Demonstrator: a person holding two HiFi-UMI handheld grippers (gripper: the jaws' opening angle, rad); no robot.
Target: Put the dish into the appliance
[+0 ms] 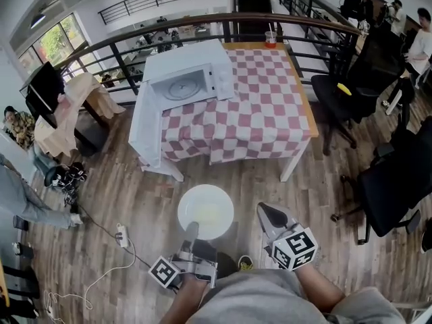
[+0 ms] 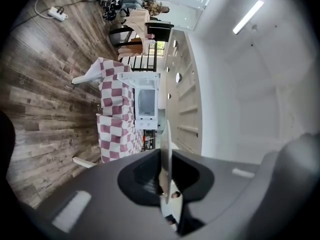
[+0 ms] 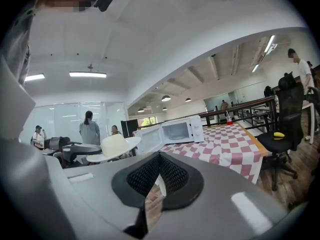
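A round white plate [image 1: 206, 210] with a pale cream lump [image 3: 114, 145] at its middle hangs level over the wood floor, in front of the table. My left gripper [image 1: 192, 227] is shut on its near rim. In the left gripper view the plate [image 2: 168, 136] shows edge-on between the pads. My right gripper [image 1: 264, 211] floats just right of the plate, shut, with nothing in it. The white microwave [image 1: 202, 73] stands at the table's far left corner, its door [image 1: 145, 123] swung wide open towards me, its cavity showing. It also shows ahead in both gripper views as the microwave [image 2: 146, 104] [image 3: 180, 130].
A table with a red-and-white checked cloth [image 1: 263, 106] stands ahead, a drink cup [image 1: 271, 39] at its far edge. Black office chairs [image 1: 351, 86] [image 1: 398, 181] stand to the right. A power strip and cable [image 1: 122, 235] lie on the floor at left, near seated people.
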